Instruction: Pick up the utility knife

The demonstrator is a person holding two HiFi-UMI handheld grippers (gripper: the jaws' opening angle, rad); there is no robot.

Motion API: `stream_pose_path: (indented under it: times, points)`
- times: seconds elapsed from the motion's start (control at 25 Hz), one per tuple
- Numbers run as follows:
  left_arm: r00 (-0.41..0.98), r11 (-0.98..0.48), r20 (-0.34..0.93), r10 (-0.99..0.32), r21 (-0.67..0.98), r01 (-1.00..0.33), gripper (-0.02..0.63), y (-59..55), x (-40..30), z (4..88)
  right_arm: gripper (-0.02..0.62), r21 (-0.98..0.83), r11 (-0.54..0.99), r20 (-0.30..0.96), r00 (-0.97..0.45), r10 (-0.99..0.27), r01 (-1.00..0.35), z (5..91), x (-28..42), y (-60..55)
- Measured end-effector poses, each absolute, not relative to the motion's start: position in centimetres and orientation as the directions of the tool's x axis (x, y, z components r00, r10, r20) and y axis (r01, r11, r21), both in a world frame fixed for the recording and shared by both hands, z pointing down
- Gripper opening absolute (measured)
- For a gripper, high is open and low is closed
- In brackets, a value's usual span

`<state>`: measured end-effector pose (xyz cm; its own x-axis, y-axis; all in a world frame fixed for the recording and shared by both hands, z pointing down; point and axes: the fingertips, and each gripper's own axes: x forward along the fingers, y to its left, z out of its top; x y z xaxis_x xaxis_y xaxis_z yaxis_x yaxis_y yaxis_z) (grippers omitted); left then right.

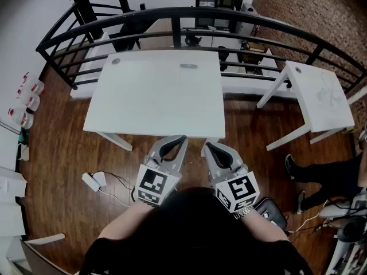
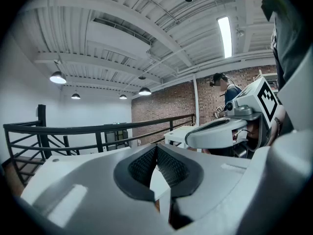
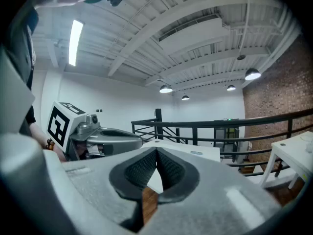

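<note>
The utility knife (image 1: 188,66) is a small grey bar lying near the far edge of the white table (image 1: 155,96). In the right gripper view the knife (image 3: 196,152) shows small on the tabletop, beyond the jaws. My two grippers hover side by side close to my body, just short of the table's near edge and far from the knife. The left gripper (image 1: 182,137) (image 2: 156,148) is shut with nothing in it. The right gripper (image 1: 207,146) (image 3: 156,153) is also shut and empty. Each gripper view shows the other gripper alongside.
A small round mark (image 1: 116,61) sits at the table's far left corner. A second white table (image 1: 318,96) stands to the right. A black railing (image 1: 229,16) curves behind both. A person's legs (image 1: 321,173) and a power strip (image 1: 94,180) are on the wooden floor.
</note>
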<state>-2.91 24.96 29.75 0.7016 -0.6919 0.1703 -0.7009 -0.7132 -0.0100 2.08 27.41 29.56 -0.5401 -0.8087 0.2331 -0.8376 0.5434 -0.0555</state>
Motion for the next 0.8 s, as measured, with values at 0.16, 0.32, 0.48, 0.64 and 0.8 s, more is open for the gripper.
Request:
stream_pose_path:
  times: [0.16,0.32,0.48,0.64,0.8]
  points:
    - [0.722,-0.732,0.168,-0.672,-0.004,-0.681,0.017,21.1,-7.0,29.8,-0.008,-0.042,0.525,0.237,-0.519,-0.822,-0.85,29.2,-2.3,23.5]
    - [0.739,-0.749,0.165,-0.653,0.006,-0.662,0.017,17.4,-10.1,29.8,-0.008,-0.041,0.51,0.257,-0.502,-0.826,-0.859,29.3,-5.6,19.6]
    - [0.753,-0.765,0.184,-0.632,0.011,-0.644,0.017,14.3,-13.0,29.9,-0.008,-0.033,0.518,0.27,-0.507,-0.819,-0.855,29.2,-9.4,16.6]
    - [0.766,-0.778,0.187,-0.615,0.018,-0.629,0.017,11.9,-14.9,29.6,-0.008,-0.034,0.515,0.29,-0.502,-0.815,-0.856,29.5,-11.8,14.0]
    - [0.763,-0.774,0.191,-0.617,0.031,-0.633,0.017,10.4,-15.9,30.1,-0.008,-0.031,0.509,0.302,-0.493,-0.816,-0.86,29.8,-12.2,12.1]
